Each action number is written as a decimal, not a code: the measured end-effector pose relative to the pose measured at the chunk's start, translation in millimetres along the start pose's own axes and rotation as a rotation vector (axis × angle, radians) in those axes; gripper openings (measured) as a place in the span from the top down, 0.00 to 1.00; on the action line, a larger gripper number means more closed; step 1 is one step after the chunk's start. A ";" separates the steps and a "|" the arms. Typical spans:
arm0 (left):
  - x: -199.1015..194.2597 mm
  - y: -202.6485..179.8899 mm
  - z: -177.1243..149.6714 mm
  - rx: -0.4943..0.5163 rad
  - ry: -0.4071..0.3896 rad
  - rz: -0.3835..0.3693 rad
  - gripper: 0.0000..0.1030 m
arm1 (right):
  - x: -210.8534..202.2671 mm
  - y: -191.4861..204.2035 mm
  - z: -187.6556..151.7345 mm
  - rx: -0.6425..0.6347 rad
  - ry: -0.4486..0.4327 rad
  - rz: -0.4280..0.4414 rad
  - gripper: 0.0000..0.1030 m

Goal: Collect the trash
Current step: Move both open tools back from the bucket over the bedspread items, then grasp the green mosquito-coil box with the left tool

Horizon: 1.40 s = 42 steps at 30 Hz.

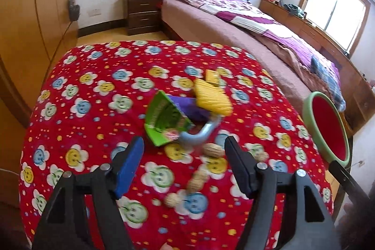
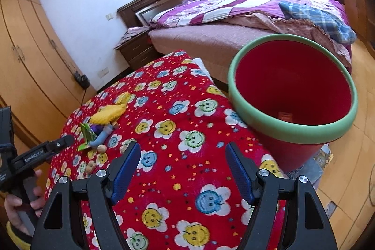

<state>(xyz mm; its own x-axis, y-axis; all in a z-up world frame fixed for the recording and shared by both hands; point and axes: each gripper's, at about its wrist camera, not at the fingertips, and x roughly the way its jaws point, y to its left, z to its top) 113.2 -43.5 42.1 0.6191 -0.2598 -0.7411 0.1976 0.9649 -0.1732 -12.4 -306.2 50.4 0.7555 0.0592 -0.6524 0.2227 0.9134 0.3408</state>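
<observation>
A pile of trash lies on the red flowered tablecloth (image 1: 93, 67): a green wrapper (image 1: 164, 118), a purple wrapper (image 1: 189, 107), a yellow ridged wrapper (image 1: 213, 97), a blue curved piece (image 1: 199, 135) and several peanuts (image 1: 212, 149). My left gripper (image 1: 184, 165) is open and empty just short of the pile. The red bin with a green rim (image 2: 293, 95) stands past the table's right edge. My right gripper (image 2: 182, 168) is open and empty above the cloth, left of the bin. The pile also shows in the right wrist view (image 2: 103, 125), with the left gripper (image 2: 56, 144) beside it.
A bed with a purple quilt (image 1: 246, 15) stands behind the table. A dark nightstand (image 1: 143, 13) is beside it. Wooden wardrobes (image 1: 35, 15) line the left wall. A window (image 1: 335, 11) and low cabinets are at the right. Wooden floor (image 2: 351, 179) surrounds the bin.
</observation>
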 end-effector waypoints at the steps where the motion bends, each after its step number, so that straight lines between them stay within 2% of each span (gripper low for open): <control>1: 2.3 5.1 0.8 -0.007 0.002 0.006 0.30 | 1.2 2.2 -0.2 -0.003 0.001 -0.001 0.26; 4: 9.9 16.1 3.8 -0.014 0.013 0.029 0.20 | 5.5 6.9 -0.6 -0.005 0.003 -0.004 0.26; 8: 22.0 25.5 9.9 -0.018 0.031 0.058 0.20 | 11.9 10.4 -2.8 -0.005 0.017 -0.003 0.25; 13: 40.0 31.9 17.2 -0.034 0.055 0.057 0.20 | 19.7 10.9 -5.9 -0.008 0.039 -0.009 0.25; 22: 77.0 17.8 18.9 0.009 0.107 0.066 0.20 | 27.4 2.4 -6.9 0.010 0.057 -0.017 0.25; 29: 94.0 16.5 23.7 0.010 0.108 0.111 0.20 | 34.7 -2.8 -8.2 0.018 0.073 -0.020 0.25; 33: 94.6 10.0 20.2 0.037 0.102 0.151 0.24 | 37.5 -3.3 -8.3 0.019 0.080 -0.018 0.25; 35: 92.4 7.7 17.3 0.051 0.093 0.151 0.29 | 37.4 -1.8 -8.5 0.014 0.080 -0.015 0.25; 36: 91.0 7.1 16.4 0.056 0.090 0.145 0.35 | 37.4 -0.6 -8.4 0.012 0.080 -0.013 0.25; 42: 81.8 8.9 12.4 0.059 0.082 0.134 0.36 | 32.4 8.7 -7.9 -0.013 0.069 0.001 0.25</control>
<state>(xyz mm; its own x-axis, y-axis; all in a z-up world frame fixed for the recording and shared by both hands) 175.0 -56.6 -12.0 0.5796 -0.1226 -0.8056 0.1630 0.9861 -0.0328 9.1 -293.2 26.9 0.7113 0.0876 -0.6974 0.2133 0.9185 0.3330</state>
